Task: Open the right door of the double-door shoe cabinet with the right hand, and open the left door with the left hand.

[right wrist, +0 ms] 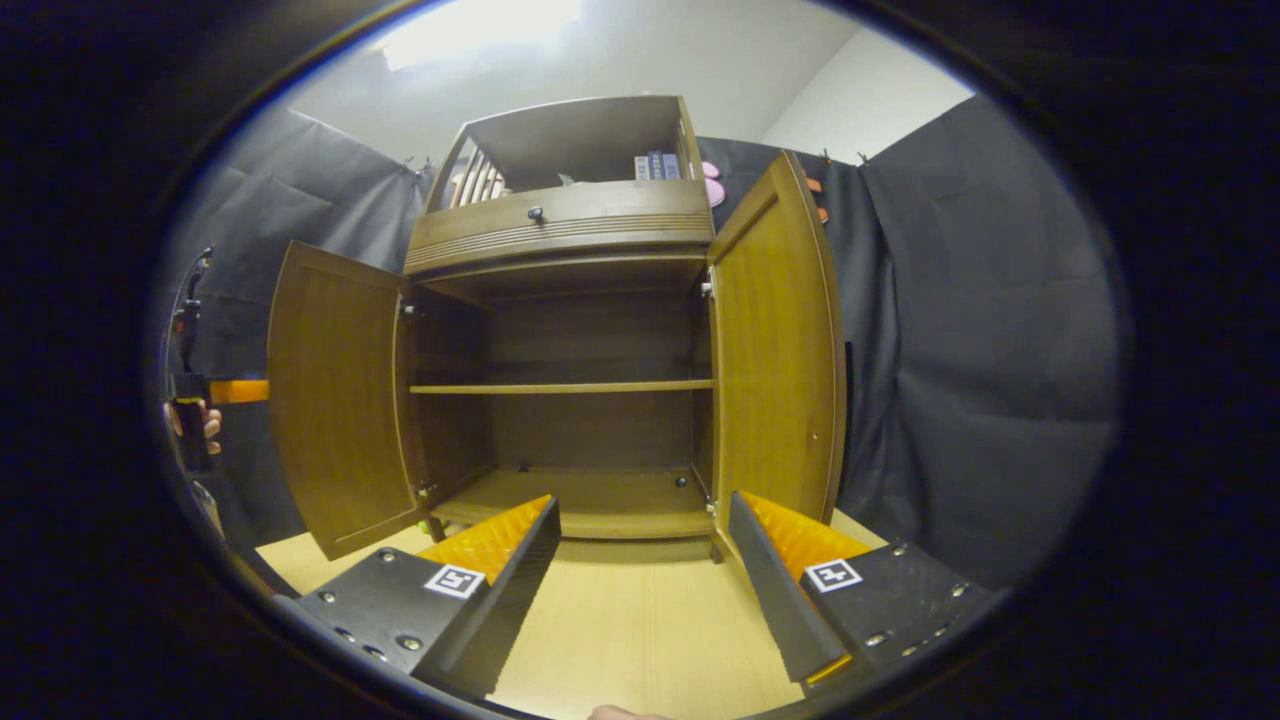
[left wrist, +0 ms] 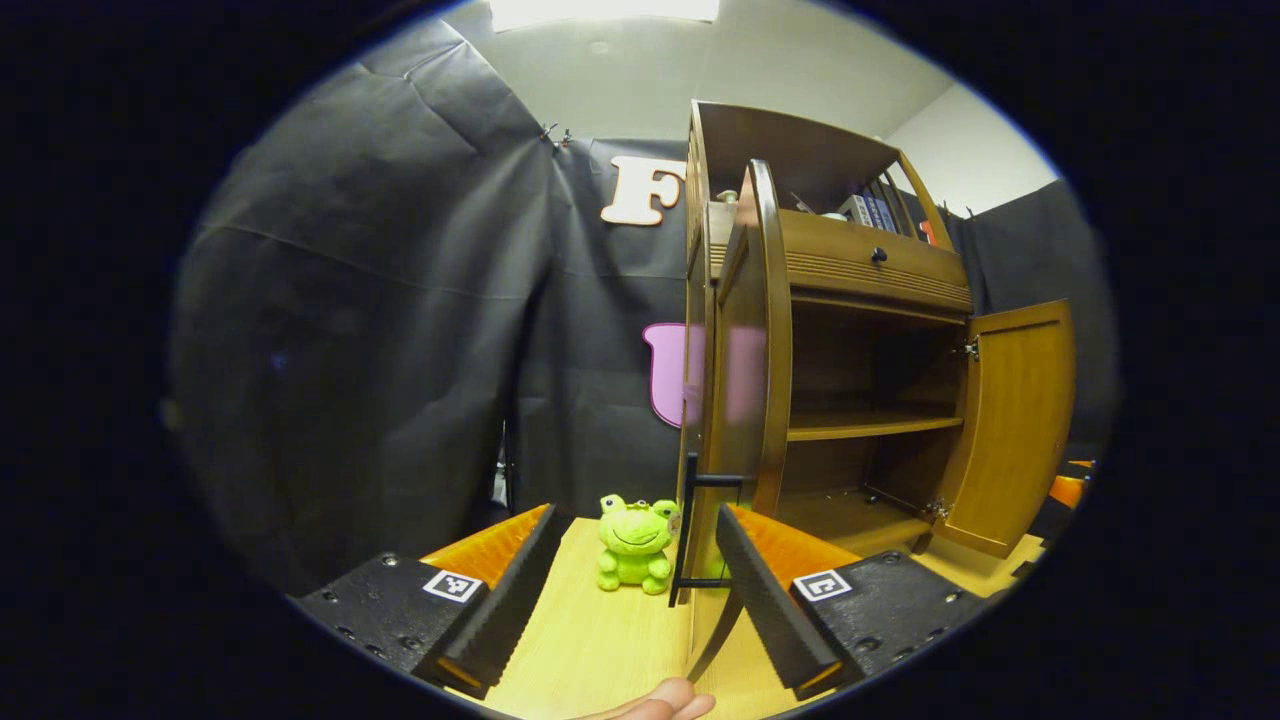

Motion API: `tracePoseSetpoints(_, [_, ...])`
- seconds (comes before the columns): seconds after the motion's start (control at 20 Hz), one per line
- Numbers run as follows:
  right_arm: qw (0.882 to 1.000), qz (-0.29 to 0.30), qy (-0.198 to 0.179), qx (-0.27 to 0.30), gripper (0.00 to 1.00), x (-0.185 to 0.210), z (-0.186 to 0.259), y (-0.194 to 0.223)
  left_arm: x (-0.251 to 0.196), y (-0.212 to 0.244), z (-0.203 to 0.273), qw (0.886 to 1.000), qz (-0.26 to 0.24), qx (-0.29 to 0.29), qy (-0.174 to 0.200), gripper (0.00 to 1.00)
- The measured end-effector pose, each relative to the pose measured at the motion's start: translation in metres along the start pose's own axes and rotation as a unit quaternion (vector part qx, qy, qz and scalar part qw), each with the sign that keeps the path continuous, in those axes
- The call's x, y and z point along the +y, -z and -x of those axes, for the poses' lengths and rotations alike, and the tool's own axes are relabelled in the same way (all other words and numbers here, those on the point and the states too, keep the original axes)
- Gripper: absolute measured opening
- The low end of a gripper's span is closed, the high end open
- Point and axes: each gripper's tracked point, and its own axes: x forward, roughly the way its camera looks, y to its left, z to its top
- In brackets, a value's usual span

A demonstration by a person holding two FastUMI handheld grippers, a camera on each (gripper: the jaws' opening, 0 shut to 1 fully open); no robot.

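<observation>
Both cabinet [right wrist: 590, 330] doors stand open on the wooden worktop [right wrist: 640, 620]. Left gripper [left wrist: 625, 600] and right gripper [right wrist: 640, 590] hover, jaws spread.

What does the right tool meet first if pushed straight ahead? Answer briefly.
Probably the shoe cabinet: the right tool, open, points between both swung-out doors at the bottom shelf. The tabletop before it looks free; depth unclear.
</observation>
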Motion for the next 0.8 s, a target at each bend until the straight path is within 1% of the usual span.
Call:
tracePoseSetpoints(0.05, [1.0, 0.001, -0.002, -0.005, 1.0, 0.002, 0.001, -0.004, 0.002, -0.006, 0.004, 1.0, -0.001, -0.005, -0.01, 0.97])
tracePoseSetpoints(0.1, [1.0, 0.0, -0.003, -0.008, 1.0, 0.002, 0.001, -0.007, 0.002, -0.013, 0.008, 1.0, -0.002, -0.008, -0.02, 0.93])
tracePoseSetpoints(0.15, [1.0, -0.002, -0.003, -0.012, 1.0, 0.003, 0.001, -0.01, -0.001, -0.018, 0.012, 1.0, -0.003, -0.01, -0.029, 0.96])
tracePoseSetpoints(0.2, [1.0, -0.004, -0.003, -0.014, 1.0, 0.004, 0.001, -0.013, -0.006, -0.022, 0.017, 0.999, -0.004, -0.01, -0.03, 0.92])
tracePoseSetpoints(0.45, [1.0, 0.006, -0.004, -0.014, 1.0, 0.012, 0.002, -0.02, -0.048, -0.069, 0.043, 0.998, 0.012, -0.056, -0.007, 0.92])
tracePoseSetpoints(0.5, [1.0, 0.005, -0.002, -0.015, 1.0, 0.01, 0.001, -0.023, -0.057, -0.075, 0.045, 0.998, 0.016, -0.062, 0.0, 0.95])
tracePoseSetpoints(0.55, [1.0, 0.002, 0.002, -0.018, 1.0, 0.009, 0.0, -0.027, -0.068, -0.08, 0.046, 0.998, 0.016, -0.065, 0.008, 0.92])
tracePoseSetpoints(0.65, [1.0, -0.009, 0.01, -0.022, 1.0, 0.004, -0.002, -0.036, -0.086, -0.084, 0.048, 0.997, 0.021, -0.067, 0.018, 0.92])
tracePoseSetpoints(0.8, [0.999, -0.025, 0.016, -0.036, 1.0, 0.0, -0.001, -0.054, -0.124, -0.094, 0.047, 0.996, 0.031, -0.075, 0.046, 0.92])
